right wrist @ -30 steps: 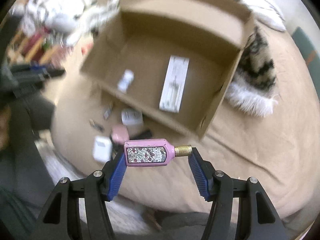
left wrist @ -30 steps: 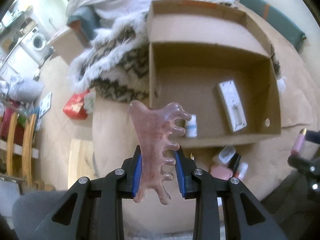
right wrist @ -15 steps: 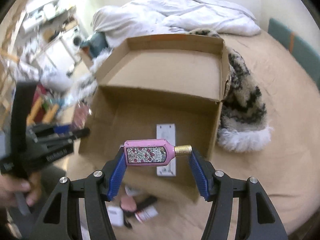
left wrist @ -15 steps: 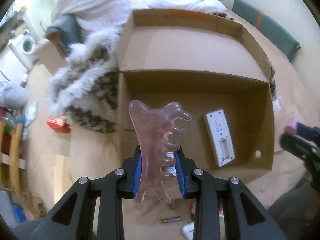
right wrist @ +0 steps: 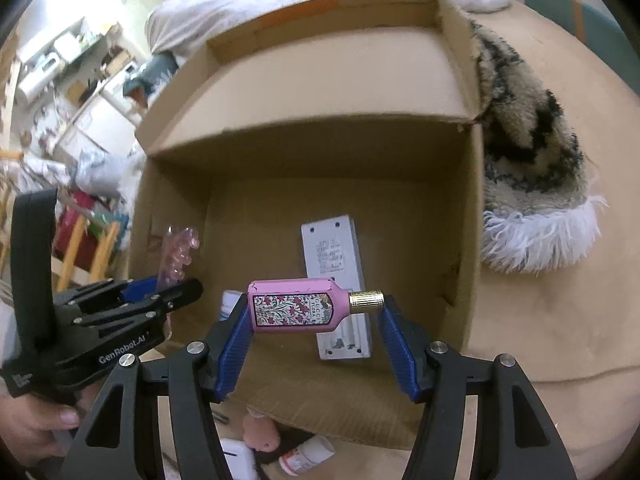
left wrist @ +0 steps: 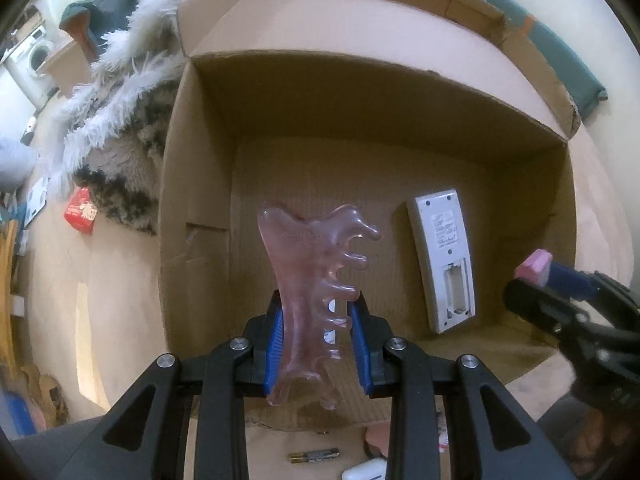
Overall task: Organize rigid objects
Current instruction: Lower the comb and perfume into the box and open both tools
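My left gripper (left wrist: 318,344) is shut on a translucent pink comb-shaped massage tool (left wrist: 316,276) and holds it over the near edge of the open cardboard box (left wrist: 200,184). My right gripper (right wrist: 314,338) is shut on a pink perfume bottle (right wrist: 296,310) with a gold cap, lying sideways between the pads above the box's (right wrist: 168,208) front. A white remote (left wrist: 444,264) lies back-up on the box floor; it also shows in the right wrist view (right wrist: 336,276). A small white bottle (right wrist: 228,306) stands in the box's near left part. The left gripper with the pink tool (right wrist: 178,256) shows at the left of the right wrist view.
The box sits on a tan bed cover (right wrist: 560,312) beside a furry blanket (right wrist: 532,184). In front of the box lie a battery (left wrist: 314,456), a white case (left wrist: 366,470), a pink item (right wrist: 262,434) and a small tube (right wrist: 308,454). A red packet (left wrist: 82,210) lies at the left.
Both grippers have moved forward toward the box, still holding their objects. The box now fills both views and the loose items in front have slid to the bottom edge.
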### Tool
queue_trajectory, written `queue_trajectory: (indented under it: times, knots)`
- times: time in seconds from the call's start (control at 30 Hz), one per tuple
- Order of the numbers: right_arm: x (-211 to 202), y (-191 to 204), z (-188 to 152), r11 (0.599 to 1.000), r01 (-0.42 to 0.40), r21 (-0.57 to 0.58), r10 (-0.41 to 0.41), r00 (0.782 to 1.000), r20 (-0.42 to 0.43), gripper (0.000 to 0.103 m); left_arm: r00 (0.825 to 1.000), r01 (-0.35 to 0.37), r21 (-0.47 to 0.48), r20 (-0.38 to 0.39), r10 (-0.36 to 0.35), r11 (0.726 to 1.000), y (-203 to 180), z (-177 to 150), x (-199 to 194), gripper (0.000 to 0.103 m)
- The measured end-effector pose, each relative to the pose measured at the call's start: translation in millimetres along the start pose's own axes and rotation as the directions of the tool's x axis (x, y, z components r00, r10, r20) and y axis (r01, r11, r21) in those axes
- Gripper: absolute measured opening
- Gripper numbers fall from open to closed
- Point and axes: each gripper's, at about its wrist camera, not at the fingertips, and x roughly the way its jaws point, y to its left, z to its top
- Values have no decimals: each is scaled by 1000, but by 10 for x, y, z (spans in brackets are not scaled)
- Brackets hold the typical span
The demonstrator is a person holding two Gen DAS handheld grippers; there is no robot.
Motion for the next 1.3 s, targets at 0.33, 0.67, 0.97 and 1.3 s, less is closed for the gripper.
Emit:
queue_trajectory:
  times: [0.33,0.67,0.97,1.3]
  knots:
    - [224,120,-10,997,46,-65,-50,997,-61,65,1000,-29,25,-1,29,999,-33,-31,115,27]
    - [318,211,-7,994,66,-93,-73,995,-74,65,999,-43,26,-20,44,999,-101,-38,263,28]
    - [259,219,1,995,30,-97,-35,998,-50,65,999,-48,29,-18,49,998,-69,-78,272,28]
    - [73,93,64,1000,-10,-29,11,999,33,84,996,-49,31,70,46,998,-52,-29,-5,64]
